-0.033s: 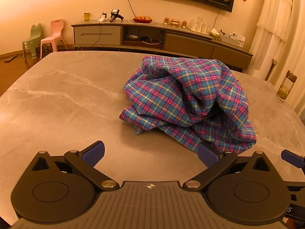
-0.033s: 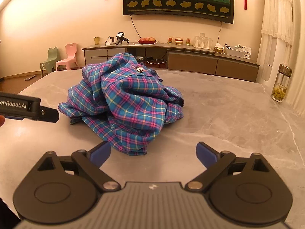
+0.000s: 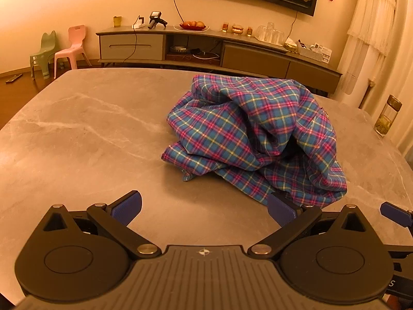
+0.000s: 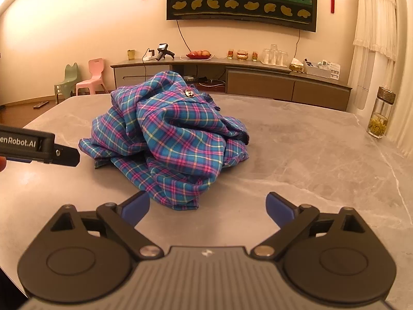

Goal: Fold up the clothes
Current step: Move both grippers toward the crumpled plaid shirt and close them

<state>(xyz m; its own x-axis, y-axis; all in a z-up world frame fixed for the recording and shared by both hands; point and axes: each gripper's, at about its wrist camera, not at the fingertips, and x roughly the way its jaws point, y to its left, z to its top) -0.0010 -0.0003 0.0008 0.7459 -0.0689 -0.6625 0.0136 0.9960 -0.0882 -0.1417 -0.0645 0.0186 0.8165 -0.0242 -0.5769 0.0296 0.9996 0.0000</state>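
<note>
A crumpled plaid shirt [image 3: 253, 134], blue with pink and yellow lines, lies heaped on the grey marble table [image 3: 77, 142]. My left gripper [image 3: 204, 206] hovers open just short of the shirt's near-left hem, nothing between its fingers; its right pad sits close to the hem. In the right wrist view the same shirt [image 4: 175, 134] lies ahead and to the left, a metal button on top. My right gripper [image 4: 208, 208] is open and empty, its left pad near the shirt's front corner. The left gripper [image 4: 38, 146] shows at the left edge there.
A glass bottle [image 4: 380, 116] with yellow contents stands at the table's [image 4: 309, 155] right edge. Beyond the table runs a long low sideboard [image 4: 258, 77] with small items on it. Two small plastic chairs [image 3: 67, 49] stand on the floor at far left.
</note>
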